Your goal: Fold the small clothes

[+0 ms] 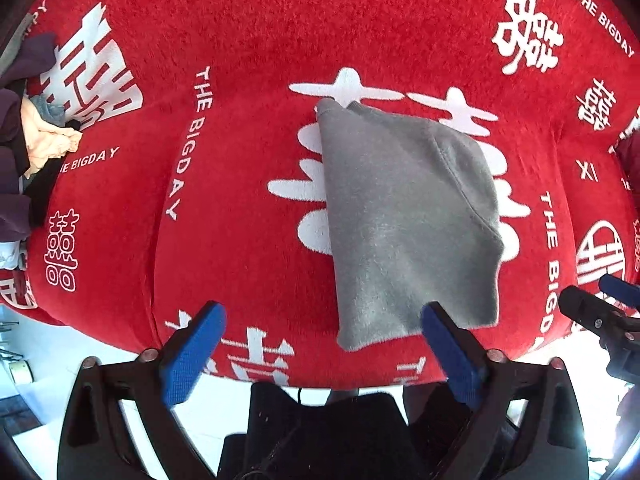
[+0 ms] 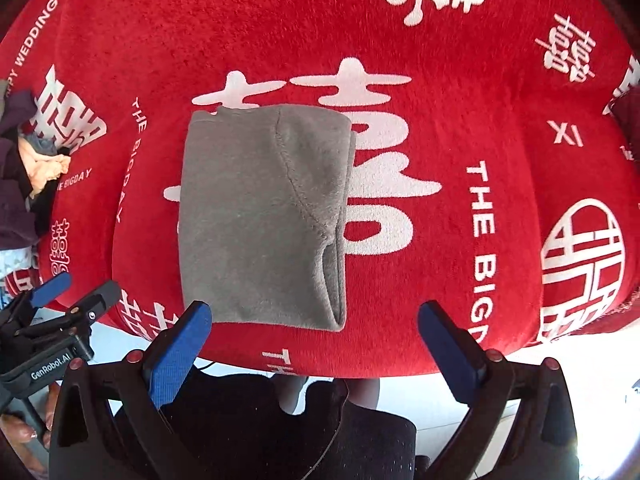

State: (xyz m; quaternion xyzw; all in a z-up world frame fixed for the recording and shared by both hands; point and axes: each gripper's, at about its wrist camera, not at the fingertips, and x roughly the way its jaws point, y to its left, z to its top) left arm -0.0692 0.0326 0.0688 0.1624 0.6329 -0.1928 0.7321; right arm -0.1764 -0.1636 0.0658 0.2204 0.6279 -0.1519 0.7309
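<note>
A small grey garment [image 1: 404,216] lies folded flat on a red cloth with white characters [image 1: 248,40]. It also shows in the right wrist view [image 2: 260,216], with its near edge close to the cloth's front edge. My left gripper [image 1: 322,328] is open and empty, held just short of the garment's near edge. My right gripper [image 2: 314,324] is open and empty, also just in front of the garment. Each gripper shows in the other's view: the right one [image 1: 600,304] at the right, the left one [image 2: 60,296] at the left.
A pile of other clothes [image 1: 36,136], purple, cream and blue, lies at the left edge of the red cloth, and shows in the right wrist view [image 2: 28,168]. A dark red item [image 2: 628,112] sits at the far right. The cloth's front edge drops to a white floor [image 1: 40,340].
</note>
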